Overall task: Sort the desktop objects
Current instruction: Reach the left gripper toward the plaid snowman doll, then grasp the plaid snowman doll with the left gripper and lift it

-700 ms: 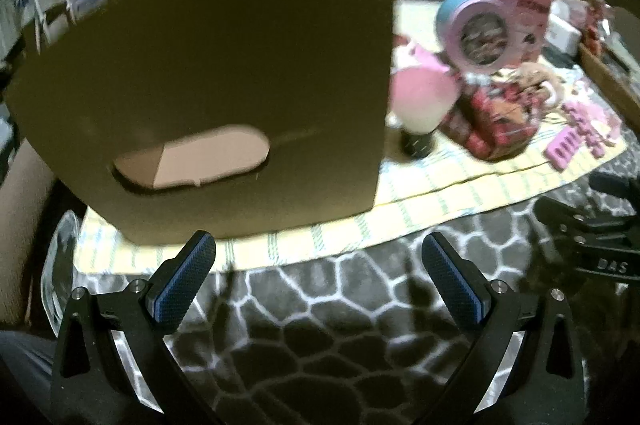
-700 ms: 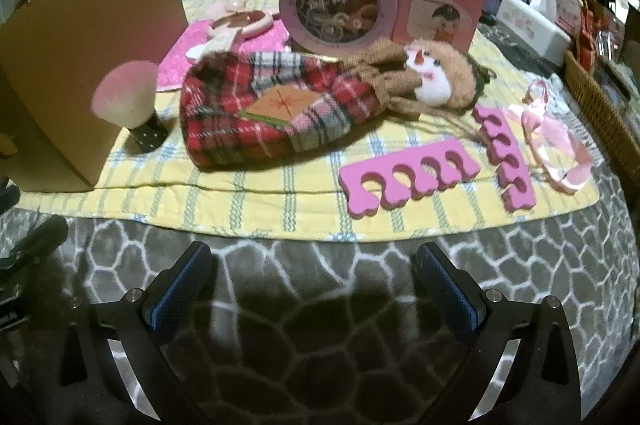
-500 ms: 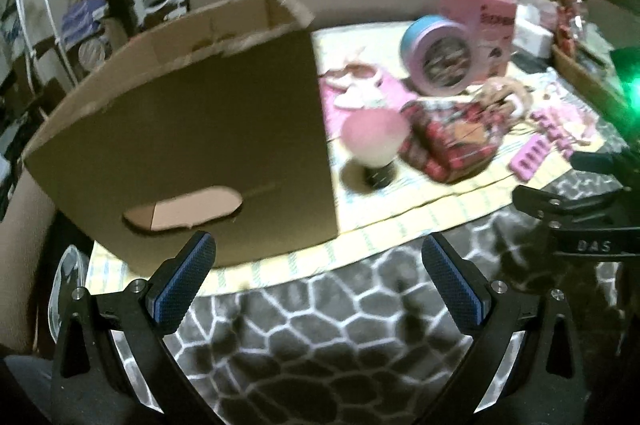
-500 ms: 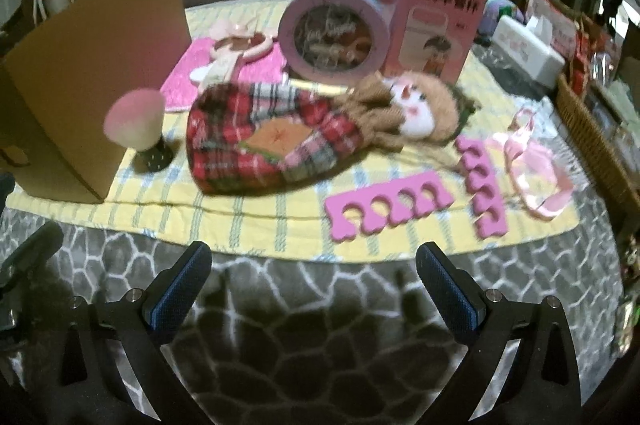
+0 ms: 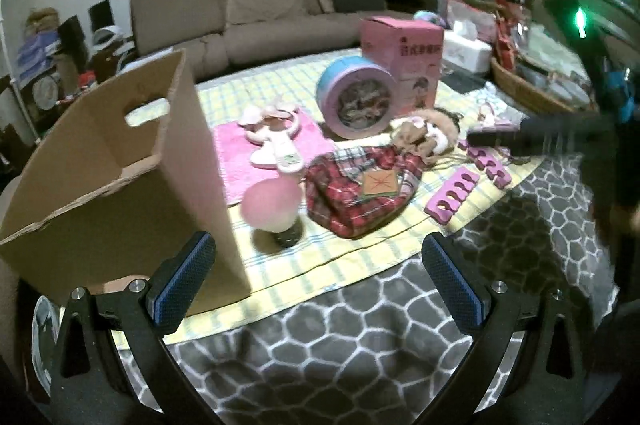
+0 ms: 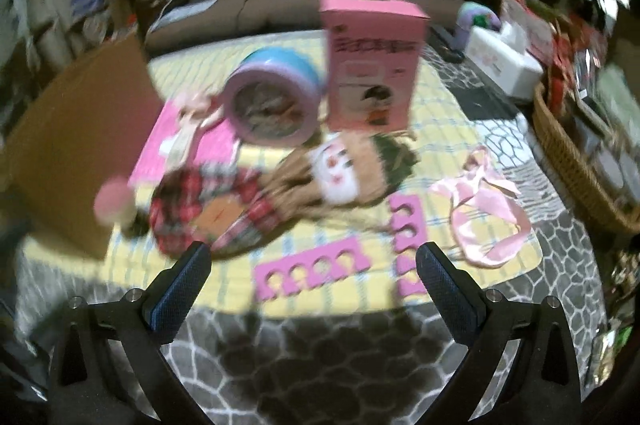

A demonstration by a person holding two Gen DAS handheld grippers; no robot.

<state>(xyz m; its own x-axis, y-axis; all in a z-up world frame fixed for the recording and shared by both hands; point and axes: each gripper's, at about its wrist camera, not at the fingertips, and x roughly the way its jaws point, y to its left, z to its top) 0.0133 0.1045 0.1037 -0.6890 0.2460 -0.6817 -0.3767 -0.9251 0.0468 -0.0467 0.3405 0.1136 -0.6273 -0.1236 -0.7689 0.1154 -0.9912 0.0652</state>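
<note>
An open cardboard box (image 5: 120, 181) stands at the left of a yellow checked cloth (image 5: 320, 257). Beside it are a pink powder brush (image 5: 274, 211), a plaid doll (image 5: 372, 189), a pink hand fan (image 5: 276, 145) on a pink mat, a round blue-pink tin (image 5: 356, 101), a pink carton (image 5: 404, 49) and pink toe separators (image 5: 452, 197). My left gripper (image 5: 320, 277) is open and empty above the near cloth edge. My right gripper (image 6: 312, 281) is open and empty above the toe separators (image 6: 312, 269). The right gripper shows blurred at the right in the left view.
A pink satin headband (image 6: 480, 209) lies at the right of the cloth. A wicker basket (image 6: 568, 153) and a white tissue box (image 6: 508, 61) stand at the right. A brown sofa (image 5: 256, 5) is behind. A grey hexagon-pattern rug (image 5: 320, 345) covers the near surface.
Both grippers have risen and tilted down, so the box's open top and more of the cloth show. The right gripper has moved forward over the toe separators. Both stay open.
</note>
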